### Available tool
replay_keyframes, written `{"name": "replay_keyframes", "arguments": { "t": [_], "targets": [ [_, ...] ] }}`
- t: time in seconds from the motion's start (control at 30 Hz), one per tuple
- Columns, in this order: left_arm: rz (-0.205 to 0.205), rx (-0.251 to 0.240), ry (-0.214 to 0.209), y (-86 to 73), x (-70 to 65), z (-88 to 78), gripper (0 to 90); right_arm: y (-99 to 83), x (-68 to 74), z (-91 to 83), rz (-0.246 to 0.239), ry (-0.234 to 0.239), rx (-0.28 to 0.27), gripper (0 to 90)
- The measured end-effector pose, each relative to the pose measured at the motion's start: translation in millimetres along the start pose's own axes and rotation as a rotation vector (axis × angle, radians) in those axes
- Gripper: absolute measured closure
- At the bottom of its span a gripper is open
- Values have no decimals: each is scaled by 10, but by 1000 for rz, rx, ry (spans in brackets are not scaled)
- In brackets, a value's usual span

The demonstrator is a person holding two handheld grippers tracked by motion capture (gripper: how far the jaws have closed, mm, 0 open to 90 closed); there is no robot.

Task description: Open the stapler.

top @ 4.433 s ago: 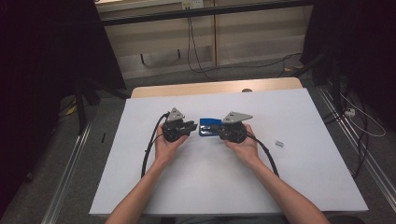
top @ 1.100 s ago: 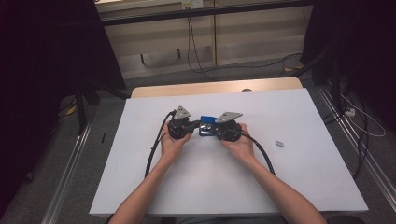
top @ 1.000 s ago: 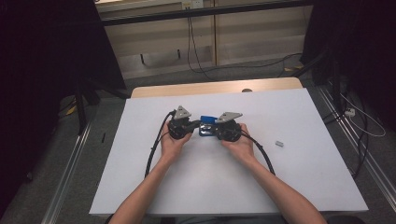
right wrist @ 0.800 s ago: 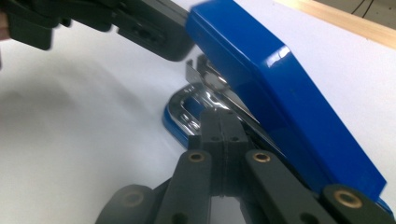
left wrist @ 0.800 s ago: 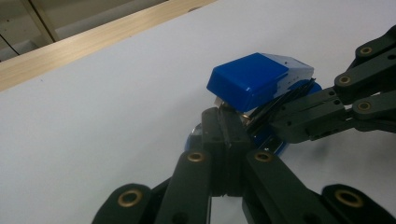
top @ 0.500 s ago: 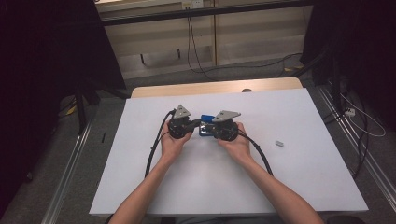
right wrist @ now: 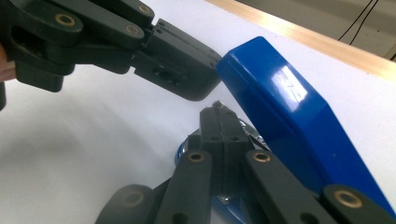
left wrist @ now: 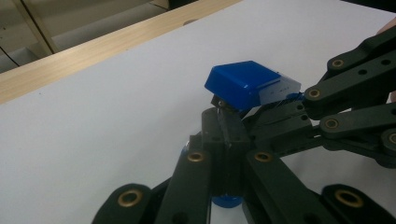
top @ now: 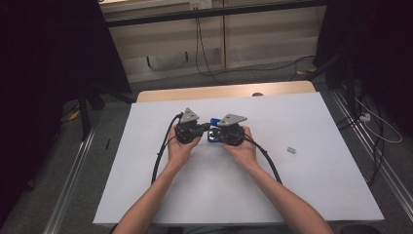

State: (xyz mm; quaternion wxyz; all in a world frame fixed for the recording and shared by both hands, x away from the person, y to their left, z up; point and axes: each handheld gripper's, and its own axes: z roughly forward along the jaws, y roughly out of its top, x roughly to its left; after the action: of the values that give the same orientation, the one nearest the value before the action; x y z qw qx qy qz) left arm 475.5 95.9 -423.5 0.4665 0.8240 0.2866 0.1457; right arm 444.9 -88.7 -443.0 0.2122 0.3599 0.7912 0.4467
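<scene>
- The white tabletop (top: 195,195) with its pale wooden far edge carries the work near its middle, a person's forearms reaching in from the near side.
- The left black two-jaw gripper (top: 198,129) and the right black two-jaw gripper (top: 219,135) meet tip to tip, a hand behind each, cables trailing back toward the person.
- Between them sits the blue plastic hinged stapler-like tool (top: 213,127), held at the centre of the tabletop. In the right gripper view its glossy blue upper arm (right wrist: 289,112) slants upward, apart from the blue base below.
- In the left gripper view the left jaws are clenched on a thin dark part just under the blue top (left wrist: 243,84). The right jaws look pressed together over the base, though I cannot tell what exactly they pinch.
- A small grey metal piece (top: 291,150) lies well apart to the right, untouched.
- My judgement: the tool is gripped and opened, so the hold is done; whatever goes inside, and closing it, is still left.
</scene>
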Motion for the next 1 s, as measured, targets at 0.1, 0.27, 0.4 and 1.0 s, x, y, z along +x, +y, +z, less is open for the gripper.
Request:
{"name": "replay_keyframes", "arguments": {
  "t": [0.1, 0.27, 0.4, 1.0],
  "targets": [
    [-5, -7, 0, 7, -4, -3, 900, 17, -8, -11, 2, -10, -9, 900],
    [-3, -13, -1, 20, -9, -8, 900, 23, -3, 2, -6, -27, -10, 900],
    [-9, -18, -6, 20, -2, -8, 900, 18, -1, 11, -10, -35, -10, 900],
    [-29, 13, 15, -35, 30, 81, 900, 27, -23, -9, 8, -53, -30, 900]
  ]
}}
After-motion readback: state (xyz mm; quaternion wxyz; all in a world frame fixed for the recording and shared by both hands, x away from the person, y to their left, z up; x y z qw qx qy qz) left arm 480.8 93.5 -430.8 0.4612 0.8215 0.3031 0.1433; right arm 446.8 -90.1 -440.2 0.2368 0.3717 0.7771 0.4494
